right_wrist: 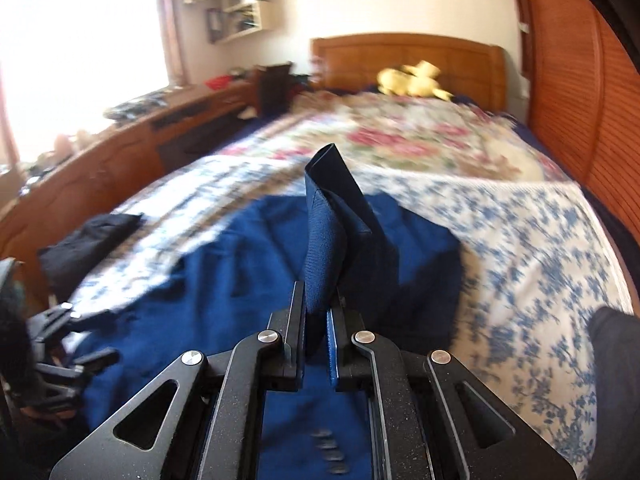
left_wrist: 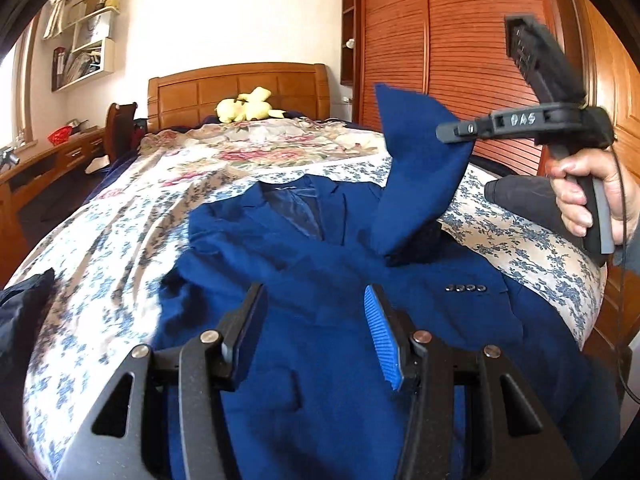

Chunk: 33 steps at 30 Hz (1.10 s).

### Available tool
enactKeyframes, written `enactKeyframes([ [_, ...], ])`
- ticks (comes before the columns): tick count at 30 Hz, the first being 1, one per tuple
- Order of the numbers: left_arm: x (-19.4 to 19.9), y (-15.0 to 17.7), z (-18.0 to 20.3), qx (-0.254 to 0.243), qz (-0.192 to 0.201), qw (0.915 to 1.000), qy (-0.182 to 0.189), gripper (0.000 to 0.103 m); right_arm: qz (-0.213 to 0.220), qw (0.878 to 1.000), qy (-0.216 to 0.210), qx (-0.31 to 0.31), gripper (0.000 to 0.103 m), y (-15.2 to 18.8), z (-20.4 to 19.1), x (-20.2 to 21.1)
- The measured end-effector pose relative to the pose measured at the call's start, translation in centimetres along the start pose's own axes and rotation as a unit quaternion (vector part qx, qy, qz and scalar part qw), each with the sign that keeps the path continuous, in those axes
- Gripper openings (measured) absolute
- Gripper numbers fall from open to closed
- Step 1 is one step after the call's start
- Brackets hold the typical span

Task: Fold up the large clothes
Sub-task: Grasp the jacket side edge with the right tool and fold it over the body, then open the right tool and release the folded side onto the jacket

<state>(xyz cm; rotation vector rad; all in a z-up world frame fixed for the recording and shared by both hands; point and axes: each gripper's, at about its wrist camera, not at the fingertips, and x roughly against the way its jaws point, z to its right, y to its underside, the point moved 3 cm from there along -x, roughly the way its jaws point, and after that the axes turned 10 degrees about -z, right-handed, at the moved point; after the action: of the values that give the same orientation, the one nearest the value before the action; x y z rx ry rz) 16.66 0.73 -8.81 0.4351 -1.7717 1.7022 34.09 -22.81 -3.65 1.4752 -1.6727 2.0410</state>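
A blue suit jacket [left_wrist: 320, 272] lies spread on the bed, collar toward the headboard; it also shows in the right wrist view [right_wrist: 224, 264]. My left gripper [left_wrist: 316, 320] is open and empty, hovering just above the jacket's middle. My right gripper [right_wrist: 320, 320] is shut on a fold of the jacket's right part [right_wrist: 332, 240] and holds it lifted off the bed. In the left wrist view that lifted flap [left_wrist: 416, 172] stands up at the right, pinched by the right gripper [left_wrist: 448, 136]. Cuff buttons [left_wrist: 466, 288] show on the sleeve.
The bed has a blue-flowered sheet [left_wrist: 112, 248] and a rose quilt [left_wrist: 280, 148] behind it. A yellow plush toy [left_wrist: 248, 110] sits by the headboard. A dark garment [right_wrist: 88, 240] lies at the bed's left edge. A wooden wardrobe [left_wrist: 460, 40] stands right, a desk [right_wrist: 140, 148] left.
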Motion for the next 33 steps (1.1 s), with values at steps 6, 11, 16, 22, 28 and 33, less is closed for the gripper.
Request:
enactKeyframes([
  [6,3.8,0.9,-1.7,0.011,0.004,0.9995,-0.029,0.049,0.023,0.996,-0.072,0.043,0.005,-0.9,-6.9,2.5],
  [11,5.8,2.0,-2.8,0.019,-0.001,0.9986,-0.05,0.049,-0.002,0.992,-0.1,0.073,0.005,0.4,-11.5,3.0],
  [16,6.8,2.9,-3.3,0.026,-0.004,0.9977,-0.062,0.049,-0.035,0.993,-0.092,0.071,0.009,3.3,-12.4,1.4],
  [22,6.5,3.5,-3.1,0.031,-0.013,0.9975,-0.063,0.049,-0.043,0.997,-0.05,0.046,0.05,6.3,-10.6,0.6],
  [28,4.1,3.8,-2.6,0.029,-0.033,0.9974,-0.057,0.049,-0.049,0.999,0.001,0.017,0.05,9.4,-6.0,-0.4],
  [33,1.4,4.6,-2.2,0.035,-0.061,0.9966,-0.044,0.049,-0.06,0.998,0.031,-0.004,0.05,11.6,-2.1,-1.9],
])
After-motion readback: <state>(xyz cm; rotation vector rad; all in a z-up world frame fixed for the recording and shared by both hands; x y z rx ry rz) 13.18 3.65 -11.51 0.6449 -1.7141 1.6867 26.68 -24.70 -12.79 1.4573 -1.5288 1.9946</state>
